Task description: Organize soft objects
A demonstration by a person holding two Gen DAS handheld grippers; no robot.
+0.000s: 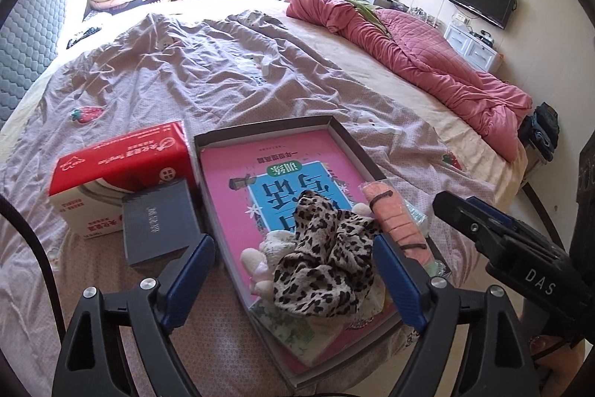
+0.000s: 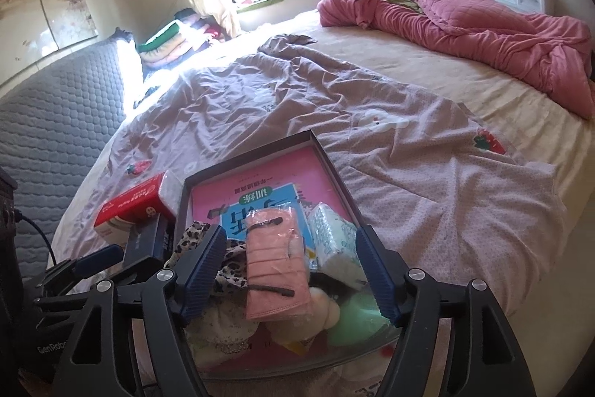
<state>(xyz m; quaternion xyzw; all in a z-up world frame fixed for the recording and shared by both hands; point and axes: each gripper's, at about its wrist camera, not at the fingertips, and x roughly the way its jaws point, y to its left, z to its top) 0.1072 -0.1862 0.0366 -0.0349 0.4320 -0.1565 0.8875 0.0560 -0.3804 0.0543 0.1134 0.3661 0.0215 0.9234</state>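
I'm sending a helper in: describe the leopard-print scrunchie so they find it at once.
On the bed lies a shallow dark tray lined with a pink book. The leopard-print scrunchie sits at its near end, left of a pink mask pack, the only spotted item.

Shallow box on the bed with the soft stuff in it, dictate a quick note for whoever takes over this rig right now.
Left tool: open, empty, over the leopard scrunchie.
Right tool: open, empty, over the pink cloth pack.
Both items lie in the shallow box on a pink book, with a tissue pack and other soft bits.
Red tissue box and dark small box sit beside it on the bed.
Left: sorting, nothing gripped yet.
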